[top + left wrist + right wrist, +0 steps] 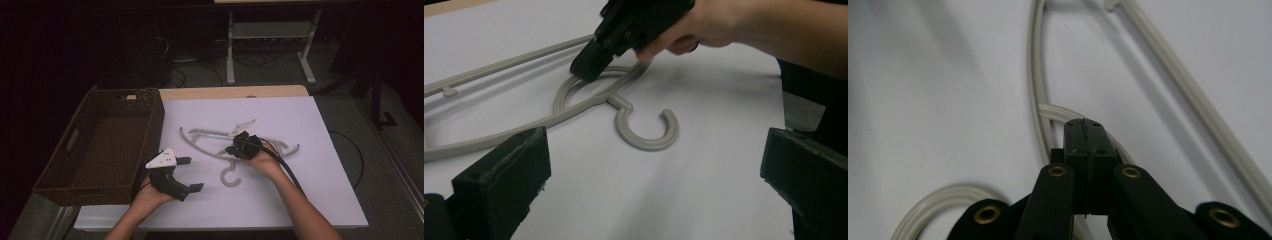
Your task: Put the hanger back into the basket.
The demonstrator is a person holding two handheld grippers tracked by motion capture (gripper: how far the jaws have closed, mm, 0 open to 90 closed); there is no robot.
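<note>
My right gripper (pixel 239 145) has its jaws pressed flat together, tip down on the neck loop of the pale beige plastic clothes hanger (pixel 231 150), just above its hook. From the right gripper view I cannot tell whether any plastic is pinched between the pads or whether they merely rest on top. The hanger lies flat on the white table mat (pixel 320 165), well to the right of the brown woven wicker basket (pixel 102 145), with its hook pointing toward me. My left gripper (pixel 187 174) hangs released, jaws wide, between the basket and the hanger's hook and holding nothing.

The risk I see: if I lift with only a sliver of that thin bar caught, the hanger could swing, twist out and clatter back down. Dragging it sideways toward the basket could also snag an arm on the basket's rim.
</note>
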